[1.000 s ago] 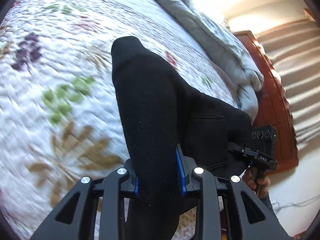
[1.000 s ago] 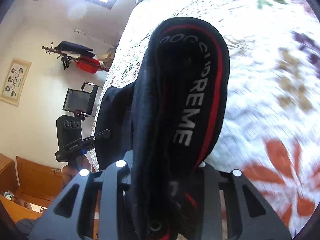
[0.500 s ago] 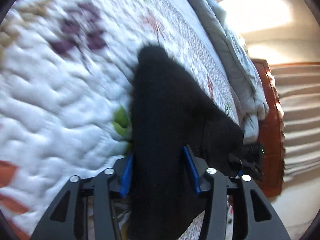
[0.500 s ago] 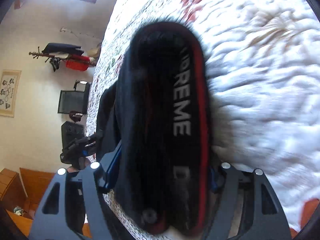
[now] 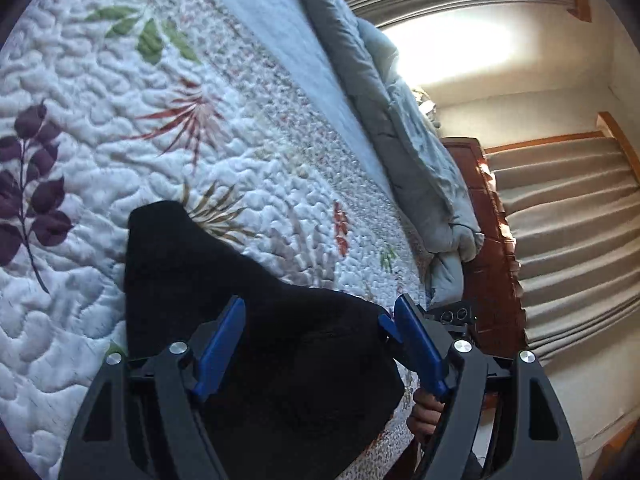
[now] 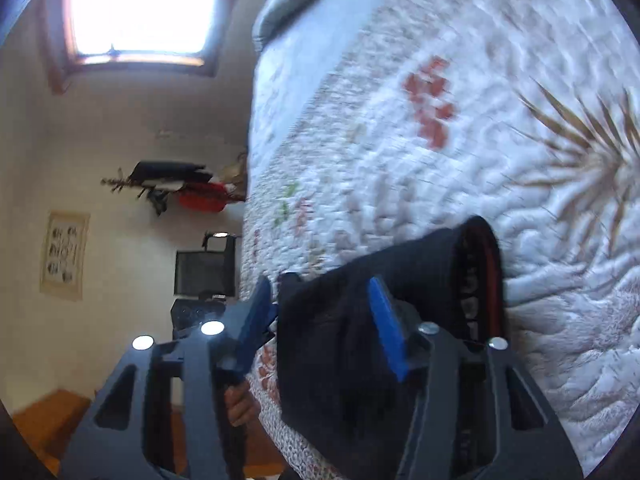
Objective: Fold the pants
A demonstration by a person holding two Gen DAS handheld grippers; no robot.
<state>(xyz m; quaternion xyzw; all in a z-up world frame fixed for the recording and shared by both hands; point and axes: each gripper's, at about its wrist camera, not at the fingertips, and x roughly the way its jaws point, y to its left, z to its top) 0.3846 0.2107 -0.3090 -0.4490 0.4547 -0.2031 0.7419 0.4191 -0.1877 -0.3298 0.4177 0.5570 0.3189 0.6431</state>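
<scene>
Black pants (image 5: 248,320) lie in a folded heap on the white floral quilt (image 5: 120,128). My left gripper (image 5: 320,312) is open, its blue pads spread wide above the black fabric, gripping nothing. In the right wrist view the pants (image 6: 360,320) show their waistband (image 6: 478,276), black with a red stripe and lettering, lying on the quilt (image 6: 440,120). My right gripper (image 6: 320,292) is open over the pants. The right gripper's body also shows past my left fingers (image 5: 456,316).
A grey duvet (image 5: 400,128) is bunched along the far side of the bed. A wooden headboard (image 5: 492,240) and curtains (image 5: 568,220) lie beyond. In the right wrist view there are a window (image 6: 140,8), a wall shelf (image 6: 180,188) and a chair (image 6: 204,276).
Both grippers were shut on the pants and carrying them across the quilt. Now both have opened, the pants lie on the bed and the grippers have pulled back a little.
</scene>
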